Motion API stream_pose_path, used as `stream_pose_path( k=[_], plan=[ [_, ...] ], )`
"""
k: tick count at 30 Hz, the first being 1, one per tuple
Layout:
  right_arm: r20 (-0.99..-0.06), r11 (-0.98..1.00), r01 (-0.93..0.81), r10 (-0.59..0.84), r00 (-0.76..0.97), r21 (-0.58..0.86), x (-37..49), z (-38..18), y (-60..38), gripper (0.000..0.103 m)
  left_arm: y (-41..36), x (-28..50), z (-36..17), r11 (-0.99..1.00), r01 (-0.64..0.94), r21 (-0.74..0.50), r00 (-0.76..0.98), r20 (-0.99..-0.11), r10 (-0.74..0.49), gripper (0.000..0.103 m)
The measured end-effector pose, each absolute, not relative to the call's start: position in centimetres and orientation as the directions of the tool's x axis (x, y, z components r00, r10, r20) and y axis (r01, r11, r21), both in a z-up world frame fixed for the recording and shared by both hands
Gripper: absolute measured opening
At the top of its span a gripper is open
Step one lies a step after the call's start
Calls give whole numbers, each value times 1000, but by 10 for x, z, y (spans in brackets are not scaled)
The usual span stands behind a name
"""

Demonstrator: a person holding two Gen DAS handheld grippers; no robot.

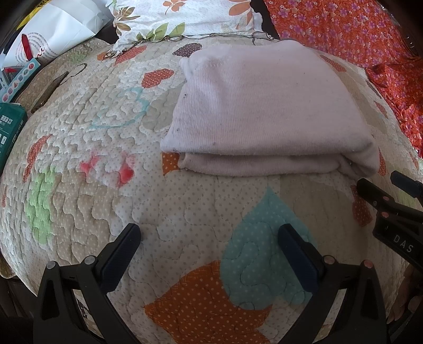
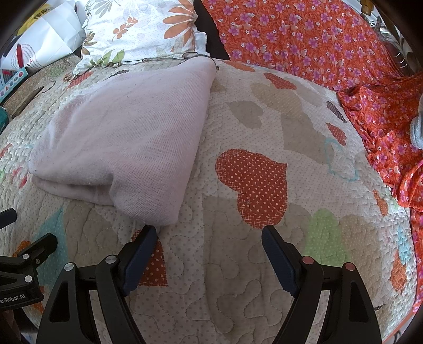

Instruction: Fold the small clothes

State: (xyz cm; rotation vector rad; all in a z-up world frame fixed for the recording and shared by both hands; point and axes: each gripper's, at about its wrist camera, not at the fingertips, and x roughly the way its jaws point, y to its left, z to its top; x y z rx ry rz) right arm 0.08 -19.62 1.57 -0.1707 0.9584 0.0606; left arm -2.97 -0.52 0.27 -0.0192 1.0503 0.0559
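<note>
Left gripper point(image 1: 210, 239) and right gripper point(image 2: 208, 239): jaws spread wide, released, nothing between them, poised over the quilt point(image 2: 238, 291) at its near edge. Pale folded garment point(image 1: 264, 105): lies flat mid-quilt. Flowered pillow point(image 1: 185, 18): at the far edge.

Bedding and clutter around my work spot

Under me spreads a quilted bedspread point(image 1: 185, 206) patched with dotted hearts in orange, teal, green and beige. At its far edge I see a white pillow point(image 2: 140, 29) printed with orange flowers and green leaves. To the right lies an orange cloth point(image 2: 330, 45) strewn with small purple blossoms, rumpled along the quilt's edge. At far left sit a white paper bag point(image 1: 55, 34) and a dark green box point(image 1: 10, 127)
</note>
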Motion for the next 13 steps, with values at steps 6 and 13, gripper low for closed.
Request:
stream_pose_path(
  k=[6, 13],
  plan=[
    [-820, 985, -129, -23, 572, -118, 1, 16, -197, 86, -6, -29, 3, 998, -57, 10, 496, -867, 37, 103],
    [-823, 984, -133, -20, 568, -115, 2, 15, -195, 87, -8, -33, 4, 999, -52, -2, 495, -868, 24, 103]
  ],
)
